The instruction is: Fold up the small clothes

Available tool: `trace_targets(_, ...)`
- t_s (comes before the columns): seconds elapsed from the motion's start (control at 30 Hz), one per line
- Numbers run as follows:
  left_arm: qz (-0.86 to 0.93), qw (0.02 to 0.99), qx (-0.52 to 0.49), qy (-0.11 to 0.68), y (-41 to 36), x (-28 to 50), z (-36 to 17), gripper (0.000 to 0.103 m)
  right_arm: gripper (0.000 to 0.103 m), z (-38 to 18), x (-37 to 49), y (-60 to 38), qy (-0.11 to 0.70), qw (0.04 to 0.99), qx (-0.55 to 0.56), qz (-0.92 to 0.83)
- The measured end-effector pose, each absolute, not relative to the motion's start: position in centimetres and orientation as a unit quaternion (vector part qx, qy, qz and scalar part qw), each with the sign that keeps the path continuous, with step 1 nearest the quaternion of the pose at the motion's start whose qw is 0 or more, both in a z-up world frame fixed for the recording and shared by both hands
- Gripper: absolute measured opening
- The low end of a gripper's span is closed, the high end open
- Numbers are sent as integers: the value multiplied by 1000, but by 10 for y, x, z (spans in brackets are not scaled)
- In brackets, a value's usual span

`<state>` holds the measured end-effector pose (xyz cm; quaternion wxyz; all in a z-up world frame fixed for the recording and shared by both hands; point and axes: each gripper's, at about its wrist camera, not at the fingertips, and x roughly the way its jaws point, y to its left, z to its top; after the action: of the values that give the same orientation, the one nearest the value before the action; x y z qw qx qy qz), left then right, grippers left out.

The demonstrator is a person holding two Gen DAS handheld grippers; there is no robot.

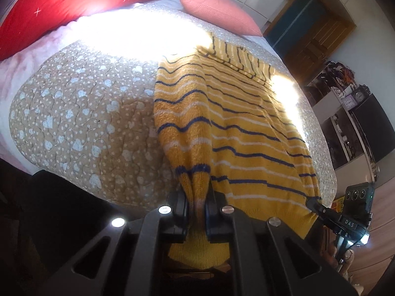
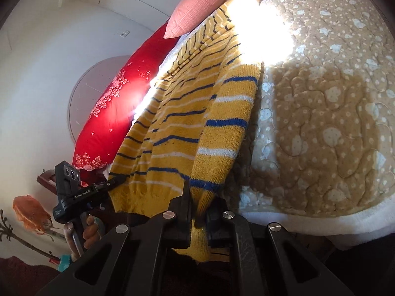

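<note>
A yellow knitted sweater [image 1: 246, 128] with blue and white stripes lies spread on the bed, its hem at the near edge. My left gripper [image 1: 197, 204] is shut on the cuff of the sleeve [image 1: 182, 113] that lies folded along the sweater's left side. My right gripper [image 2: 198, 212] is shut on the other sleeve's cuff [image 2: 227, 123] at the sweater's right side. The sweater [image 2: 172, 113] stretches away from it toward the pillows. Each gripper shows in the other's view, the right gripper [image 1: 313, 201] and the left gripper [image 2: 118, 178] both at the hem corners.
The bed has a tan quilt with white hearts [image 1: 81, 123] [image 2: 321, 98]. A red pillow [image 1: 74, 2] and a pink cushion [image 1: 217, 12] lie at the head. Shelves with clocks [image 1: 350, 103] stand to the right. Bright sunlight washes out part of the quilt.
</note>
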<state>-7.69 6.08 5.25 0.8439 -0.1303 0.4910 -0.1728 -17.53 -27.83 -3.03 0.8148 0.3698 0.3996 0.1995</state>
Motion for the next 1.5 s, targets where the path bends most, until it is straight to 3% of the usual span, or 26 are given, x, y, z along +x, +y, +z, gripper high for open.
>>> trace_targets(0.37, -152, 850, -121, 489, 69, -93, 55, 9, 7, -28, -188, -286, 391, 815, 387, 181)
trace_targets(0.57, -171, 869, -135, 445, 74, -62, 93, 9, 7, 17, -146, -286, 358, 841, 351, 202)
trace_targets(0.8, -173, 888, -123, 409, 51, 54, 138, 9, 7, 71, -39, -319, 318, 869, 332, 184)
trace_targets(0.97, -158, 877, -127, 436, 20, 162, 142, 9, 7, 88, 56, -346, 323, 868, 346, 148)
trace_targets(1.17, -113, 867, -99, 475, -11, 259, 115, 10, 7, 59, 152, -369, 370, 855, 351, 94)
trace_targets(1.3, -116, 848, -138, 499, -6, 289, 94, 13, 10, 28, 187, -385, 394, 830, 388, 72)
trace_targets(1.33, -122, 847, -156, 494, 0, 292, 95, 15, 15, 21, 193, -391, 389, 820, 412, 76)
trace_targets(1.47, -144, 857, -206, 450, 21, 291, 112, 48, 69, 9, 205, -420, 335, 798, 498, 45)
trace_targets(1.5, -142, 860, -210, 443, 26, 289, 116, 51, 72, 8, 207, -426, 325, 799, 506, 26)
